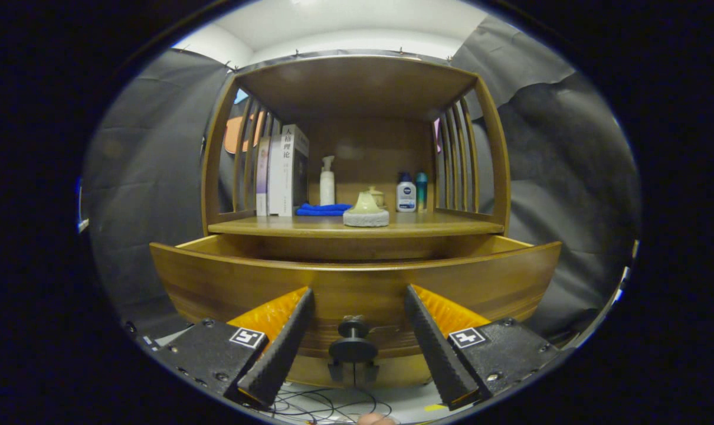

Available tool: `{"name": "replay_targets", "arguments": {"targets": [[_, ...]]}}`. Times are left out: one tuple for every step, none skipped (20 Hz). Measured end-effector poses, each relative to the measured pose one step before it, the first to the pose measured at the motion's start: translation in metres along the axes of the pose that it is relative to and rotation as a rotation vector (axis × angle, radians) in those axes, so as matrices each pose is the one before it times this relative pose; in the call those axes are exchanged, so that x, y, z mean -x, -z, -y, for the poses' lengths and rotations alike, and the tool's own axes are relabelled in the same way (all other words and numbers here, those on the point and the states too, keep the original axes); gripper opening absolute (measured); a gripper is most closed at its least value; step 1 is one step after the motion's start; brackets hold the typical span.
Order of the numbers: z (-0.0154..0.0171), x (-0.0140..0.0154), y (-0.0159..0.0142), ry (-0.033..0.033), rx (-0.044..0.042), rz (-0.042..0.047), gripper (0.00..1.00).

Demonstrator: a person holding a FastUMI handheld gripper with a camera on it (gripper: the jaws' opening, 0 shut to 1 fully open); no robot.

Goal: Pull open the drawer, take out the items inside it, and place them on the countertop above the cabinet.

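My tongs point(357, 333) gape wide, holding nothing, straddling the small dark round knob point(353, 345) of the pulled-out curved wooden drawer point(357, 283), whose hidden inside lies ahead and above.

Your gripper point(357, 298) is spread wide, its fingers either side of the drawer knob point(353, 339) without touching it. The wooden drawer point(245, 283) stands pulled out. On the countertop point(439, 224) beyond sit books point(283, 171), a blue cloth point(323, 209), a ceramic lidded pot point(366, 211) and bottles point(406, 193).
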State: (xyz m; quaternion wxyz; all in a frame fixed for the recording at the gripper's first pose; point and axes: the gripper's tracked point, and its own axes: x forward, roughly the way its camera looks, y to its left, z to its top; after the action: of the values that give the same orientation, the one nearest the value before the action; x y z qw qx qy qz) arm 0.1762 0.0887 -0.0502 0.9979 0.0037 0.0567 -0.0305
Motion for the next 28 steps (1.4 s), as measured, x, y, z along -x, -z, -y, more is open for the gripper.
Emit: {"name": "replay_targets", "arguments": {"targets": [[0.00018, -0.00198, -0.00041, 0.0006, 0.00313, -0.00281, 0.98], [0.0, -0.00435, -0.00088, -0.00001, 0.00059, -0.00248, 0.99], [-0.00045, -0.00207, -0.00077, -0.00016, -0.00216, -0.00094, 0.98], [-0.00009, -0.00278, 0.00056, -0.00021, -0.00093, -0.00138, 0.99], [-0.0003, -0.00193, -0.00001, 0.00033, -0.0009, -0.00047, 0.98], [0.00079, -0.002, -0.00116, 0.00059, -0.00132, -0.0008, 0.98], [-0.00017, -0.00263, -0.00035, 0.00112, 0.00135, -0.00068, 0.98], [-0.00033, -0.00419, -0.00032, 0.00127, 0.0022, -0.00028, 0.98], [0.00025, -0.00313, -0.00112, 0.00051, 0.00108, -0.00334, 0.98], [-0.00015, -0.0026, -0.00021, -0.00013, -0.00248, -0.00257, 0.99], [-0.00008, -0.00295, -0.00056, 0.00056, -0.00149, -0.00225, 0.98], [0.00032, -0.0041, -0.00069, 0.00074, 0.00145, -0.00066, 0.99], [-0.00017, -0.00317, -0.00058, 0.00064, 0.00019, -0.00203, 0.98], [-0.0008, -0.00476, -0.00013, 0.00036, -0.00218, -0.00187, 0.99], [-0.00052, -0.00372, -0.00081, 0.00085, -0.00099, -0.00031, 0.99], [0.00101, -0.00195, -0.00053, 0.00106, 0.0004, 0.00225, 0.98], [-0.00014, -0.00335, -0.00048, 0.00077, 0.00072, 0.00469, 0.99], [-0.00012, -0.00325, -0.00086, -0.00021, 0.00043, 0.0067, 0.99], [-0.00041, -0.00264, -0.00063, -0.00019, 0.00167, 0.00337, 0.99], [0.00077, -0.0017, 0.00038, 0.00048, 0.00132, 0.00076, 0.99], [0.00033, -0.00308, -0.0003, 0.00033, -0.00034, -0.00291, 0.99], [-0.00106, -0.00409, -0.0001, 0.00072, -0.00183, -0.00287, 0.98], [0.00013, -0.00225, -0.00141, 0.00074, -0.00106, -0.00295, 0.98], [0.0011, -0.00228, -0.00006, 0.0006, -0.00056, -0.00413, 0.99], [0.00006, -0.00186, -0.00034, 0.0003, 0.00078, -0.00334, 0.99], [0.00004, -0.0028, -0.00073, -0.00002, 0.00019, -0.00146, 0.99], [-0.00038, -0.00253, -0.00075, 0.00043, 0.00017, -0.00147, 0.99], [-0.00001, -0.00412, 0.00026, 0.00045, 0.00107, -0.00079, 0.99]]}}
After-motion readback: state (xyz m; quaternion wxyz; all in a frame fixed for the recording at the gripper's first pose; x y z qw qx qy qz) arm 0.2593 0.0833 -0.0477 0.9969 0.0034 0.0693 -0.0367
